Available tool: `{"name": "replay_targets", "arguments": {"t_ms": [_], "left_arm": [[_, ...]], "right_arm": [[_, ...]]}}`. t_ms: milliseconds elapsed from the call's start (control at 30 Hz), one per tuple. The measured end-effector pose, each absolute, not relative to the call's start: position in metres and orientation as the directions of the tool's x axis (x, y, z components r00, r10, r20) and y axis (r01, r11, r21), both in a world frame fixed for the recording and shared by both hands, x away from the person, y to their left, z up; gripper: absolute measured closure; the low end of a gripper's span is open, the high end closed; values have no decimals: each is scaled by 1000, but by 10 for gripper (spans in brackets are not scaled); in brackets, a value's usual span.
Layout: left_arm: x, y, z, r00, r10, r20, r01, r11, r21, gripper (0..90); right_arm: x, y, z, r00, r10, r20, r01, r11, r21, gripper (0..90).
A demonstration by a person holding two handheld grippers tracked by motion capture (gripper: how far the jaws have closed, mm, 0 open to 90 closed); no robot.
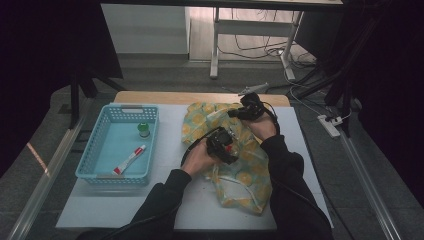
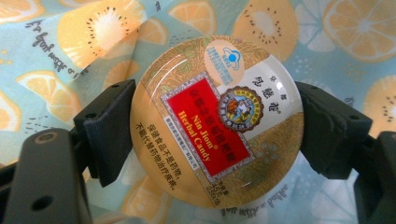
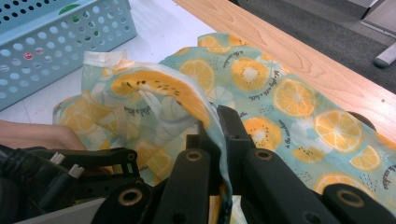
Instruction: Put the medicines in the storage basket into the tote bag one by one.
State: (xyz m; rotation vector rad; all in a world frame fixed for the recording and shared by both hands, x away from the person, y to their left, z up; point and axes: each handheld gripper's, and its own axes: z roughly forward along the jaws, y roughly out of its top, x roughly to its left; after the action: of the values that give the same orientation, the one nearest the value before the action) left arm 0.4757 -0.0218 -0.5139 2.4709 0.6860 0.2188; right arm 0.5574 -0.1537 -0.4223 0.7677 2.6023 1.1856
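Two grippers work mid-table: the left gripper [image 2: 217,128] clamps a round candy tin [image 2: 217,121], the right gripper [image 3: 219,135] pinches the fruit-print bag [image 3: 289,102] edge near the far table [image 1: 200,200] edge.

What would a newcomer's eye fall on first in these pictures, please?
Probably the round herbal candy tin, clamped in the left claw above the fruit-print bag at the table's middle. Next, the right claw pinching the bag's rim, and the blue basket at the left.
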Motion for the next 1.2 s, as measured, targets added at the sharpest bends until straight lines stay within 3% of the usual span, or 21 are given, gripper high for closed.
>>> {"name": "replay_targets", "arguments": {"t_ms": [367, 900, 1200], "left_arm": [[475, -19, -516, 848, 531, -4, 430, -681, 593, 155], [450, -7, -483, 861, 509, -10, 379, -628, 680, 43], [433, 15, -461, 858, 507, -80, 392, -546, 740, 0]], "right_arm": [[558, -155, -424, -849, 526, 48, 382, 549, 743, 900], [558, -158, -424, -847, 530, 49, 385, 547, 743, 900], [557, -157, -425, -847, 529, 52, 388, 548, 741, 900]]}}
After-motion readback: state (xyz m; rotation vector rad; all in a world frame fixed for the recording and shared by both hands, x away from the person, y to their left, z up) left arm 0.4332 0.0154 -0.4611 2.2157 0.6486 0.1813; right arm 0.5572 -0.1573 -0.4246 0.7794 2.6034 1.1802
